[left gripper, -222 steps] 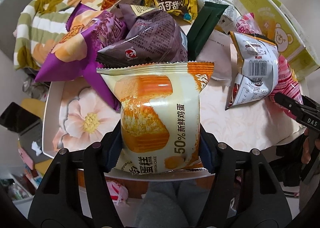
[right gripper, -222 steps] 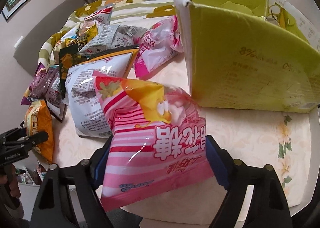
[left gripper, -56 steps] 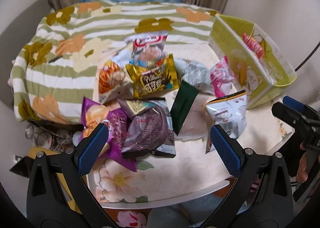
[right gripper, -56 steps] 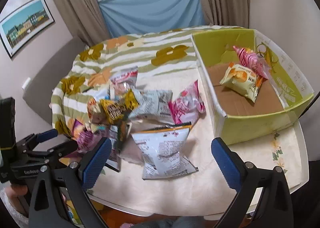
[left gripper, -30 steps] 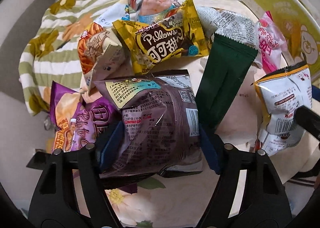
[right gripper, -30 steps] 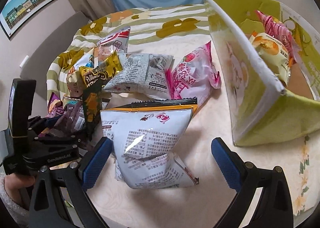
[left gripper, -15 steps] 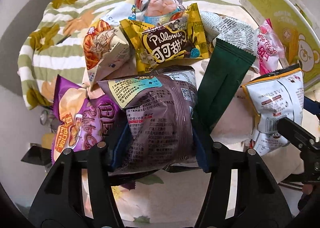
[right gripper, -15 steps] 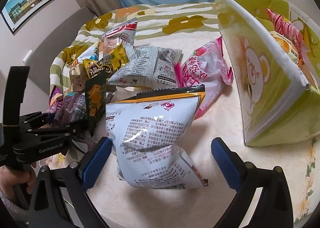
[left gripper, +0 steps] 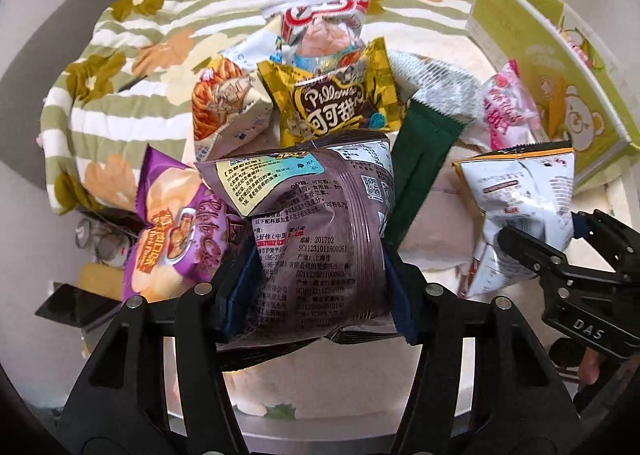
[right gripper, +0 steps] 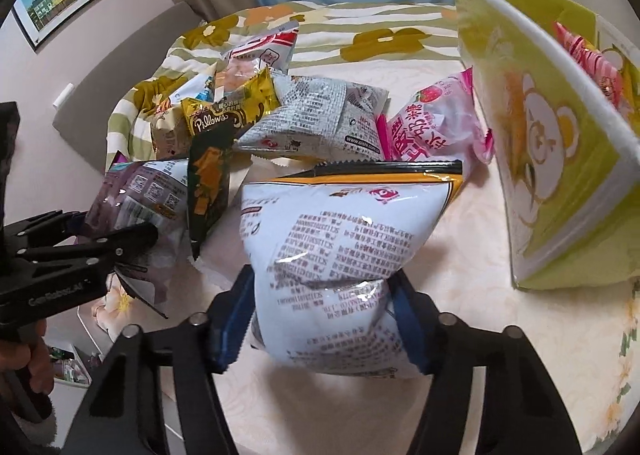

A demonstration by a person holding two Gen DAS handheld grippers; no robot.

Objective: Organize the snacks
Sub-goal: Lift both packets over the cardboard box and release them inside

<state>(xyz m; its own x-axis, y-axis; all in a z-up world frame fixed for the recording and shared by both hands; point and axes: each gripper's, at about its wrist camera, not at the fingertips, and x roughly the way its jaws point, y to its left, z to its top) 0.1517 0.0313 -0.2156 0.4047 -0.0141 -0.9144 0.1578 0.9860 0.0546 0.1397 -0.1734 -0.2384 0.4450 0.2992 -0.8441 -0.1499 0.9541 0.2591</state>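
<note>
Both grippers closed since 1.9 s ago | left gripper (left gripper: 320, 283) pinching brown snack bag (left gripper: 316, 239) | right gripper (right gripper: 324, 315) pinching white chip bag (right gripper: 344, 255) | risk: puffy bags slipping before yellow-green box (right gripper: 560, 159), 2 o'clock

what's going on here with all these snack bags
A person with a gripper in each hand is sorting snacks from a pile on the table into a green box. The left gripper is clamped on a brown-purple packet, and the right gripper is clamped on a white bag with an orange top edge. The box already holds a pink striped packet; the other snacks lie in the pile.
</note>
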